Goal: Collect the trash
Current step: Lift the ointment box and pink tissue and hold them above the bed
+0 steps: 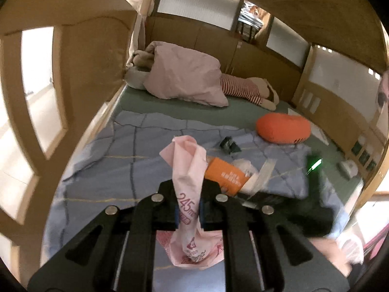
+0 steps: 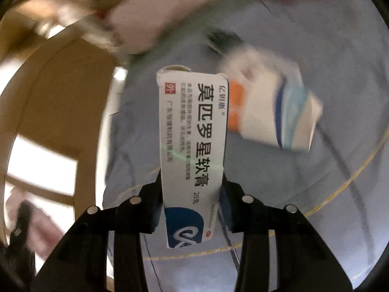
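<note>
Left wrist view: the left gripper (image 1: 188, 210) is clenching a crumpled pink wrapper (image 1: 188, 170), which is sticking up past the fingertips and hanging below them. Just beyond the fingers, an orange box (image 1: 225, 176) and clear plastic scraps (image 1: 257, 172) are lying on the blue quilt (image 1: 109, 165); farther off, an orange cushion (image 1: 283, 127) and a pink pillow (image 1: 184, 80) are resting. Right wrist view: the right gripper (image 2: 192, 209) is grasping a white ointment box (image 2: 192, 146) standing lengthwise between its fingers. Beyond the tips, a blurred white-and-blue carton (image 2: 274, 112) is lying on the quilt.

Motion blurs the white-and-blue box (image 2: 279, 112) beyond reading
</note>
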A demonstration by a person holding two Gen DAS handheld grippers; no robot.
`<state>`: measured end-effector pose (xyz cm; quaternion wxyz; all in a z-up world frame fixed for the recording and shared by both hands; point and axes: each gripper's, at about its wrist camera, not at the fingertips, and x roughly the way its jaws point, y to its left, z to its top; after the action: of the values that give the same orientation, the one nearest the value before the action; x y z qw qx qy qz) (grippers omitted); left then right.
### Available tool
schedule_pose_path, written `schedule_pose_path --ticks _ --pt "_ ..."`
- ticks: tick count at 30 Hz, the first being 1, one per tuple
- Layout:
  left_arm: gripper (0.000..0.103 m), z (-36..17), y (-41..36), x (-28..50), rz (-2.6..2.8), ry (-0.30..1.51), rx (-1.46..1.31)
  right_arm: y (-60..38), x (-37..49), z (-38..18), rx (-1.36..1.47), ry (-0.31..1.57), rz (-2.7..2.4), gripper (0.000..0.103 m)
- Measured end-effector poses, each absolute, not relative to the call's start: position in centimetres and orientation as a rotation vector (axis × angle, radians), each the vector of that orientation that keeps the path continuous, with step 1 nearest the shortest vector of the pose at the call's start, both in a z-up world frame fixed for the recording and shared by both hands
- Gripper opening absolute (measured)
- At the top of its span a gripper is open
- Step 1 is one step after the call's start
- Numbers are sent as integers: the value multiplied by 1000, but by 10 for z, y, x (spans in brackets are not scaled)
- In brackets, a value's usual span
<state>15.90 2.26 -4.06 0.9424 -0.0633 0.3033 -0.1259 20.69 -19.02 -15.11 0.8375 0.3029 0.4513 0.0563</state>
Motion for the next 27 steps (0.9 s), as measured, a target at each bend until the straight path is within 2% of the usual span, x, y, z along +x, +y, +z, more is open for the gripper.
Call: schedule_pose_path --ticks 4,9,27 --pt "12 -41 23 137 -242 617 -84 -158 154 -84 313 764 146 41" --pt "12 -51 13 128 -261 641 -46 -127 98 -65 123 625 117 41" --pt "12 -62 10 126 -240 668 -44 -123 97 -67 78 631 103 41"
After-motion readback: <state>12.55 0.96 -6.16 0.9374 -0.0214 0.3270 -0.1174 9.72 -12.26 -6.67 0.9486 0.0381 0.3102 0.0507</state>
